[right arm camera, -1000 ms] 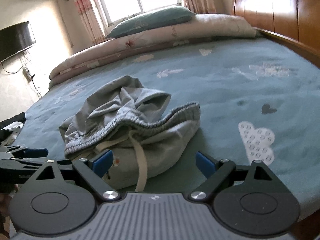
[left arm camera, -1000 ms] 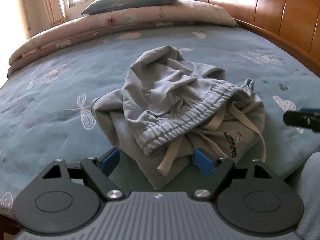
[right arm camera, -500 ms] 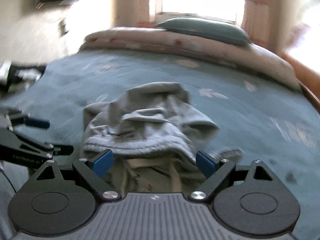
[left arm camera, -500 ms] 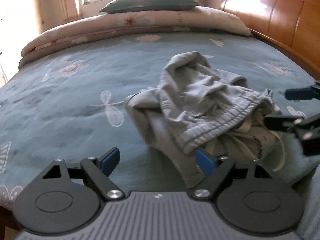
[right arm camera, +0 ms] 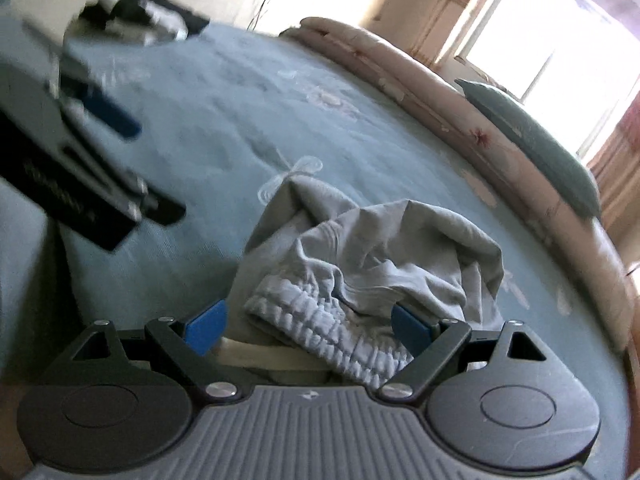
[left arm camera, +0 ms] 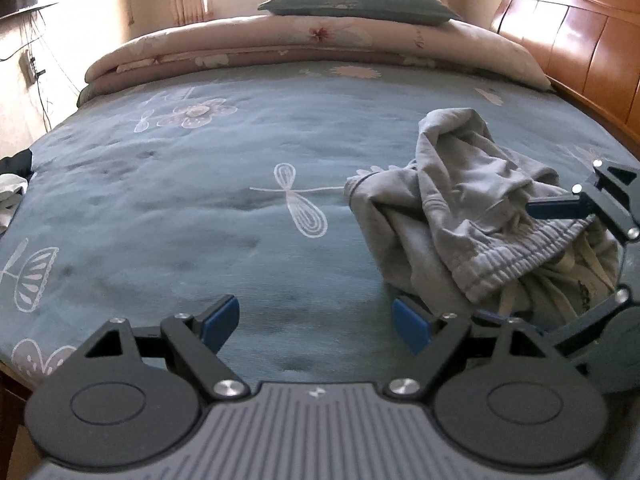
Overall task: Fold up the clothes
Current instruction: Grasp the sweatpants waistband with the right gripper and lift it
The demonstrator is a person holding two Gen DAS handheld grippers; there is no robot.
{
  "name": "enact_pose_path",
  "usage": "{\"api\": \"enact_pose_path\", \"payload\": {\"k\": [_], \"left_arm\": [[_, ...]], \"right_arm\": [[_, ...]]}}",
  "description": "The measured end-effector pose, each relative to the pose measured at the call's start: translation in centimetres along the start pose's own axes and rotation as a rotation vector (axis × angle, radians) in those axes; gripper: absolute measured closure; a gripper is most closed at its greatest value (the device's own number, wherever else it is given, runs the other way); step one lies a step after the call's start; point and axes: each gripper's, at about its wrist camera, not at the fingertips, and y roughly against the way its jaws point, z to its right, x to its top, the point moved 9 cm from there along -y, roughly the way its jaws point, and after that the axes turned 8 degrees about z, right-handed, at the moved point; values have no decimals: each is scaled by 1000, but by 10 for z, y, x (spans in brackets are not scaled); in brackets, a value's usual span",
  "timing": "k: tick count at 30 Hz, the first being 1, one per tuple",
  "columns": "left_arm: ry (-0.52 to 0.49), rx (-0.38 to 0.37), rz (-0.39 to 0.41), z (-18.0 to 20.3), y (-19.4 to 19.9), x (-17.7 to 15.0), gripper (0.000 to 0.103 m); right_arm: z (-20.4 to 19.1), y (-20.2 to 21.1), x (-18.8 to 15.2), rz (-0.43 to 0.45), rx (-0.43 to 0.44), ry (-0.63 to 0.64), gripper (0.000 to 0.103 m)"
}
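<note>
A crumpled pair of grey shorts (left arm camera: 472,216) with an elastic waistband and a pale drawstring lies on the blue-green bedsheet (left arm camera: 200,216). My left gripper (left arm camera: 316,322) is open over bare sheet, to the left of the shorts, with its right pad close to their edge. My right gripper (right arm camera: 308,326) is open, rolled to one side, and the gathered waistband (right arm camera: 320,320) lies between its fingers without the pads pressing on it. In the left wrist view the right gripper (left arm camera: 524,260) straddles the right part of the shorts. The left gripper (right arm camera: 140,164) shows blurred at the upper left of the right wrist view.
A folded pink floral quilt (left arm camera: 320,44) with a green pillow (left arm camera: 356,0) on it runs along the far side of the bed. A wooden headboard (left arm camera: 580,32) stands at the right. Dark and white clothes (left arm camera: 12,184) lie at the bed's left edge.
My left gripper slid left off the shorts, which now lie at its right. My right gripper moved in over the waistband and rolled, so its view is tilted.
</note>
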Motion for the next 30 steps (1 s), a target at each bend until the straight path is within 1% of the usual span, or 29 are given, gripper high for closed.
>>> {"api": "enact_pose_path", "payload": {"k": [3, 7, 11, 13, 15, 16, 19, 24, 26, 30], "left_arm": [[8, -2, -3, -1, -3, -1, 19], [11, -13, -7, 1, -6, -2, 19], [5, -30, -11, 7, -9, -2, 18], [0, -38, -14, 11, -9, -2, 18], [-6, -46, -15, 14, -9, -2, 18], [-9, -51, -16, 16, -10, -2, 18], [-23, -59, -22, 22, -13, -1, 18], [-86, -92, -24, 43, -26, 2, 18], [-122, -110, -17, 53, -32, 4, 18], [-166, -124, -26, 66, -43, 6, 19]], "right_arm": [[1, -5, -6, -18, -56, 81, 11], [7, 3, -6, -9, -74, 103, 10], [23, 12, -2, 25, -105, 66, 10], [33, 14, -1, 35, -146, 54, 10], [46, 14, -3, 26, -197, 45, 10], [51, 15, -4, 23, -205, 30, 10], [56, 19, -8, 26, -190, -19, 10], [47, 25, -11, 34, -212, 29, 10], [47, 27, -13, 34, -209, 26, 10], [51, 36, -20, 32, -199, -30, 10]]}}
